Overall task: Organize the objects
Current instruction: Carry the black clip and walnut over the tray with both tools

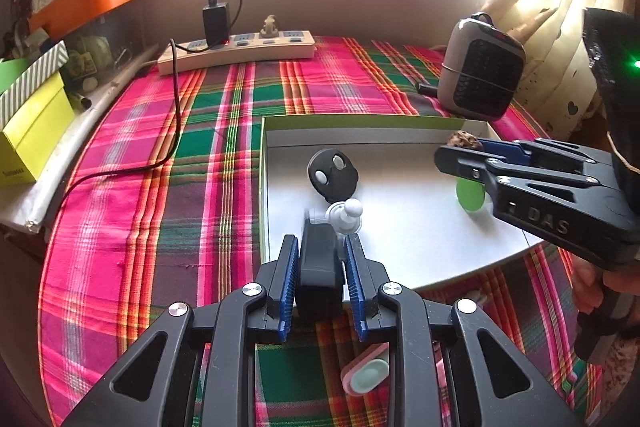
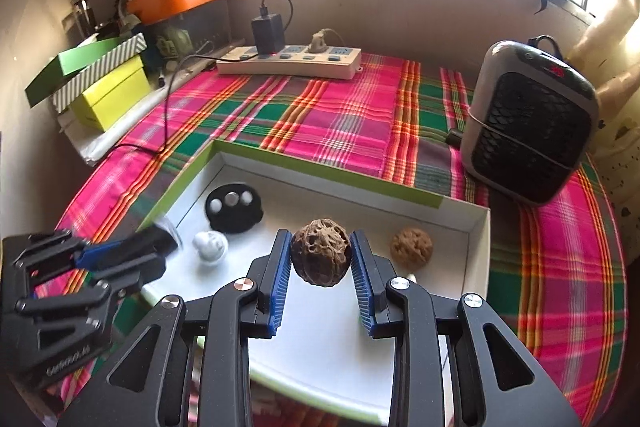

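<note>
The plaid-covered bench [image 2: 344, 123] carries a white tray [image 2: 478, 239] with a green rim. Over it, the right tool [image 2: 320, 259] grips a dark walnut [image 2: 321, 251] clear of the tray floor; its side reads "DAS" in the left view. The left tool [image 1: 320, 259] clamps a black blocky object [image 1: 318, 263] — hard to identify, blurred at its tip. In the tray lie a black fob [image 2: 234, 207], a paler walnut [image 2: 412, 249] and a green disc [image 1: 470, 197], half hidden.

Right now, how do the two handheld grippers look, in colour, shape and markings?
Both are black plastic frames with triangular cut-outs and round silver screw heads. Each finger carries a ribbed blue pad. The left gripper shows this in its own view. The right gripper bears raised lettering on its side, seen from the left wrist, and a green light glows on its body.
</note>
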Demonstrator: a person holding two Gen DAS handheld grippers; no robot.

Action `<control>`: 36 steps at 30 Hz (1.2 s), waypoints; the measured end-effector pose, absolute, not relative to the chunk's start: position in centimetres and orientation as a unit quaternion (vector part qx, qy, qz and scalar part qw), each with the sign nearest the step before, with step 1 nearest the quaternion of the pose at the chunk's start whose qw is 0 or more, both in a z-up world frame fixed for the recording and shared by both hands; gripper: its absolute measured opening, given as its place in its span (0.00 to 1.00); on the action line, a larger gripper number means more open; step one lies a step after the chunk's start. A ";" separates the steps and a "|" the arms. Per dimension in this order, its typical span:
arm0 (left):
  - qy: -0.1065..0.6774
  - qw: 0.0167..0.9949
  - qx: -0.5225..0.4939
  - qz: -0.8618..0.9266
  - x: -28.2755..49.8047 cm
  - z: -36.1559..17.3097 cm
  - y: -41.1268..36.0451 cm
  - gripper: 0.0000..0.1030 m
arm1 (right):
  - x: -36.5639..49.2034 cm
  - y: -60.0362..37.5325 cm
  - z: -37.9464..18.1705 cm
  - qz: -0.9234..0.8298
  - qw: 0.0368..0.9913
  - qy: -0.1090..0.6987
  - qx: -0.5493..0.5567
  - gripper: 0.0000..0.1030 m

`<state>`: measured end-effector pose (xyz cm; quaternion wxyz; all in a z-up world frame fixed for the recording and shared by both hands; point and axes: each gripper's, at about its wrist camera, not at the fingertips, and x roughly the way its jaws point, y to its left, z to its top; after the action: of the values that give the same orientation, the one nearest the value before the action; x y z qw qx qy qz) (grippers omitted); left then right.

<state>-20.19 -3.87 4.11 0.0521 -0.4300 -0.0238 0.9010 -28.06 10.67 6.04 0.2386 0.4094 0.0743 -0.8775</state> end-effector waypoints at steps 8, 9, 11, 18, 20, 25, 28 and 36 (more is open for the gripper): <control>-0.023 0.051 -0.430 0.901 -20.8 3.7 -3.7 0.21 | -29.4 9.5 5.5 -0.874 0.238 0.084 0.416 0.30; -0.022 0.051 -0.430 0.901 -20.8 3.7 -3.7 0.21 | -29.5 9.4 5.4 -0.873 0.238 0.085 0.417 0.30; -0.022 0.051 -0.432 0.900 -21.0 3.6 -3.7 0.21 | -29.7 9.2 5.2 -0.871 0.239 0.087 0.420 0.30; -0.022 0.051 -0.432 0.900 -21.5 3.3 -3.6 0.21 | -30.9 8.8 4.6 -0.866 0.234 0.091 0.432 0.30; -0.021 0.051 -0.430 0.901 -21.6 3.3 -3.6 0.21 | -31.2 8.8 4.4 -0.865 0.232 0.091 0.436 0.30; -0.021 0.051 -0.433 0.900 -21.8 2.8 -3.5 0.21 | -31.7 8.5 3.7 -0.861 0.226 0.098 0.444 0.30; -0.016 0.051 -0.429 0.902 -21.6 2.7 -3.4 0.21 | -31.9 8.3 3.4 -0.860 0.225 0.099 0.446 0.30; -0.018 0.054 -0.431 0.901 -21.6 2.4 -3.5 0.21 | -32.3 8.1 2.8 -0.856 0.223 0.104 0.455 0.30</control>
<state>-21.58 -3.50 2.45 0.0543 -0.4309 -0.0185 0.9006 -32.28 8.10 2.79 0.2225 0.4551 0.1036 -0.8559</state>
